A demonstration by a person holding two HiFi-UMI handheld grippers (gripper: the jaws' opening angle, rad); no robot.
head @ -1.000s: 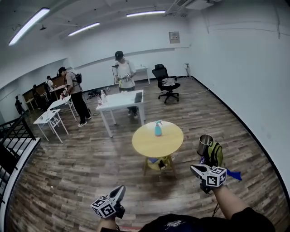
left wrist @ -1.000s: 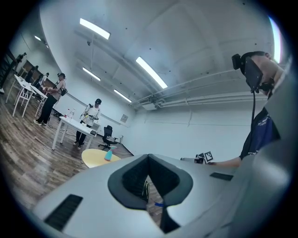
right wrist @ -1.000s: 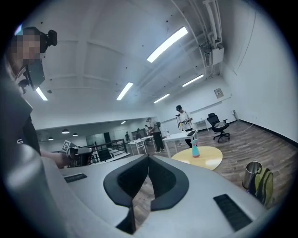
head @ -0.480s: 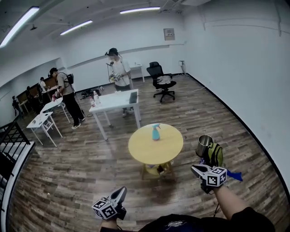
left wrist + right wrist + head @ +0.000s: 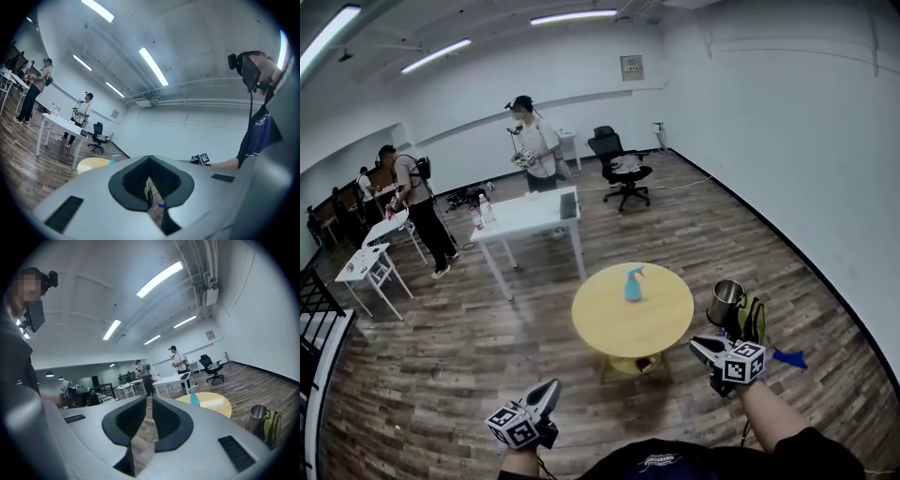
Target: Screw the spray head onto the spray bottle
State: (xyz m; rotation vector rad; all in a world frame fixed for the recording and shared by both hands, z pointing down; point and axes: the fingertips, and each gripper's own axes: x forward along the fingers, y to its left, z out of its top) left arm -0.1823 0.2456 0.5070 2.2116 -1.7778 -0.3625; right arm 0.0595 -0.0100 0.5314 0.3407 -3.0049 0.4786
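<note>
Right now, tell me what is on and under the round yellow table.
On the round yellow table stands one blue spray bottle, upright, near its middle. Underneath, the edge of a lower shelf shows; the tabletop covers the rest, so its contents cannot be told.

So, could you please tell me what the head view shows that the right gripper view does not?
Only the head view shows the right gripper from above, with its marker cube, and a blue object on the floor. Only the right gripper view shows that gripper's jaws, a narrow gap apart with nothing between them; they have just been opening. Both show the round yellow table with the teal spray bottle standing on it, the metal cup, the green bag and the black office chair.
</note>
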